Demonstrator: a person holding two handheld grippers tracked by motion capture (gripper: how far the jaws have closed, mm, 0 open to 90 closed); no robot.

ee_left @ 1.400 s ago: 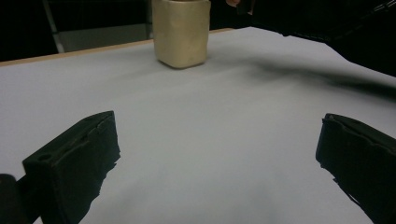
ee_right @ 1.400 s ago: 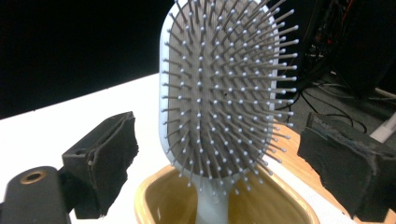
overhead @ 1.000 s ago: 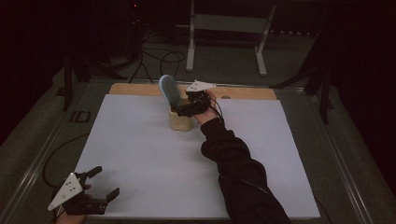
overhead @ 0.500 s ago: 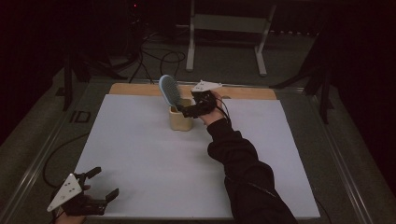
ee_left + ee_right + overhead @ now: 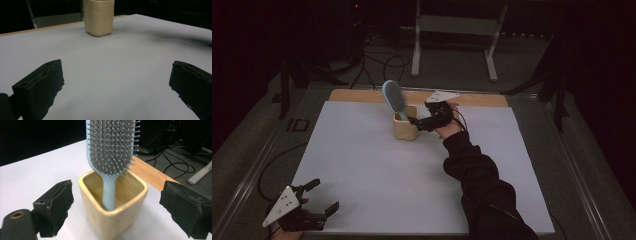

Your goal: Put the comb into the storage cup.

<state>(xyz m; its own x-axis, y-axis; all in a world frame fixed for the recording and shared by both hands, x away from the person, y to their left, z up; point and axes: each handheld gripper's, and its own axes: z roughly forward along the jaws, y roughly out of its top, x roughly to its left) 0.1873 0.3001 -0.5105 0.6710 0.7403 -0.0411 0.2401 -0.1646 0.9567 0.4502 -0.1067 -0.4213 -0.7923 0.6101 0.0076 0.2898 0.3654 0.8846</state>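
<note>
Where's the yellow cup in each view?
High view: yellow cup at the table's far middle, beside the right gripper.
Left gripper view: top centre, far off.
Right gripper view: bottom centre, between the open jaws.
Shared landmark: white tabletop.

Glossy ceramic-looking cup (image 5: 113, 206); plastic brush (image 5: 112, 147) (stiff bristles); matt white tabletop (image 5: 377, 165).

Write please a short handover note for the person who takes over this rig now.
Right gripper: jaws open, beside the yellow cup, gripping nothing.
Left gripper: jaws open, empty, at the near left corner of the white mat.
Hairbrush: stands handle down in the cup, bristle head up, leaning on the rim.
Done: brush is in the cup and released.
Left: probably only to draw the right gripper away without tipping the cup.
</note>
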